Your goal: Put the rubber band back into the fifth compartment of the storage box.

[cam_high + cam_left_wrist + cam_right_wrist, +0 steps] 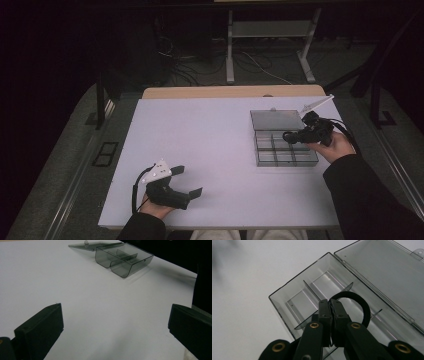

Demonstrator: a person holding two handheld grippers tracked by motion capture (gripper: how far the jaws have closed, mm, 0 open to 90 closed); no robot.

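Looping out from between the pinched jaws of the right gripper [331,306], a black hair tie [359,302] hangs over the open clear box [294,298], above its dividers; the jaws are clamped on the band; the right gripper view shows the loop, which the high view leaves too small to make out; the box's compartments look bare, and its lid [276,120] lies flat on the far side; the left gripper [186,181], well apart from the box, rests on the table [200,135] with jaws spread wide.
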